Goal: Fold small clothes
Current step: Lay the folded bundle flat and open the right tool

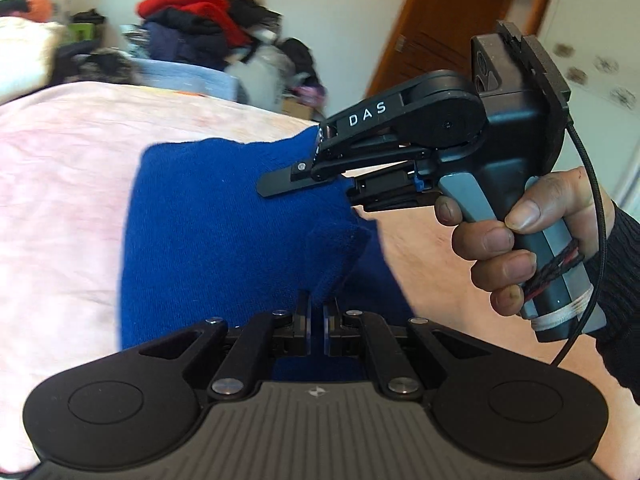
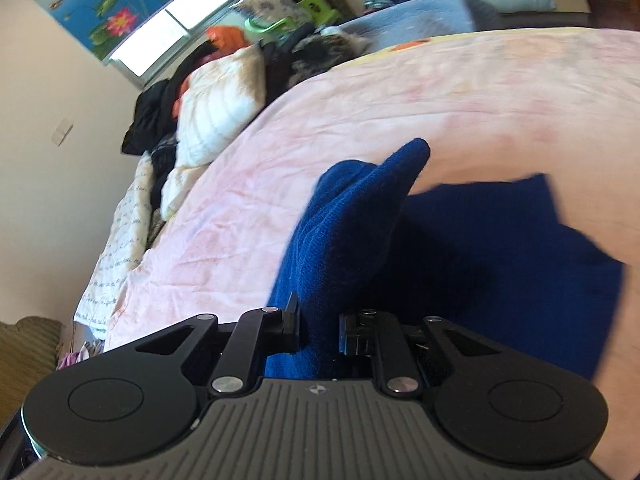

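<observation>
A small blue knit cloth is on a bed w/ a pink blanket. Part of the cloth lies flat on the blanket & part is lifted up off it.

The left gripper is low in its own view. Its 2 jaws are almost pressed together, w/ just a thin gap, & a bit of blue cloth is pinched in that gap. The cloth goes up & away from there.

The right gripper shows in the left view too. It comes in from the right side, w/ "DAS" on its black arm. A hand holds its gray handle & one finger is on the trigger. Its tip is on the far top corner of the cloth.

In the right view, the right gripper has its jaws a little apart, w/ a thick fold of the blue cloth squeezed between them. The fold stands up like a little hill. The rest of the cloth is spread on the blanket to the right.

Far back there's a big pile of clothes, red & dark ones. A brown door is near it. The right view shows a window w/ a flower blind & a white pillow.
</observation>
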Demonstrator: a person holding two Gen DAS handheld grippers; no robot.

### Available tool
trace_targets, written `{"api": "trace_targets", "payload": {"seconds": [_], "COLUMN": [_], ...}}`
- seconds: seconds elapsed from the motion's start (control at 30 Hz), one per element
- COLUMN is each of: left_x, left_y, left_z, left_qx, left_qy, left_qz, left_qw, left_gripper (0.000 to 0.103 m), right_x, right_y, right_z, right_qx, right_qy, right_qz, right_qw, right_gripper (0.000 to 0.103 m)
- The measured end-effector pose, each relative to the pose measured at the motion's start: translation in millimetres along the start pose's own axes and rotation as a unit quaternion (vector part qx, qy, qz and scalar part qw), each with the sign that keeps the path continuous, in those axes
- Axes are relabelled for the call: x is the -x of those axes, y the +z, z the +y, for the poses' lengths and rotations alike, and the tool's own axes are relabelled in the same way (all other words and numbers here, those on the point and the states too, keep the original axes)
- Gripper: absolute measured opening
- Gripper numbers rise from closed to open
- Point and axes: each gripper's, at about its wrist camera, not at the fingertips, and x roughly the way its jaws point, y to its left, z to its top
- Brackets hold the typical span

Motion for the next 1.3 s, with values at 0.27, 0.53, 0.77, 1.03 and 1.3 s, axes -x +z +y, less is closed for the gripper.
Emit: {"api": "trace_targets", "payload": {"seconds": [0.27, 0.53, 0.77, 1.03, 1.3], "left_x": [-41, -70, -29, 7, -3], "left_y": [-22, -23, -29, -7, -27], "left_z": [-47, -61, -40, -18, -6], "left_qx": [-0.025, -0.045, -0.076, -0.081, -0.118], "left_qy": [-0.011, -0.016, -0.056, 0.002, 0.088], "left_qz": [0.058, 0.089, 0.084, -0.013, 0.035], "left_qw": [0.998, 0.9949, 0.9921, 0.9967, 0.9886], "left_gripper": [0.005, 0.005, 0.023, 0.068, 0.068], "right_x": [25, 29, 45, 74, 68], "right_y": [-47, -33, -50, -74, -109], "right_z": [-85, -95, -122, -73, -79], "right_qx": [-0.081, -0.062, -0.143, -0.07, -0.105], "right_qy": [-0.034, -0.044, -0.011, 0.018, -0.039], "right_qz": [-0.019, -0.04, -0.078, -0.11, -0.102], "right_qw": [0.996, 0.996, 0.987, 0.991, 0.988], "right_gripper": [0.019, 0.019, 0.041, 0.044, 0.047]}}
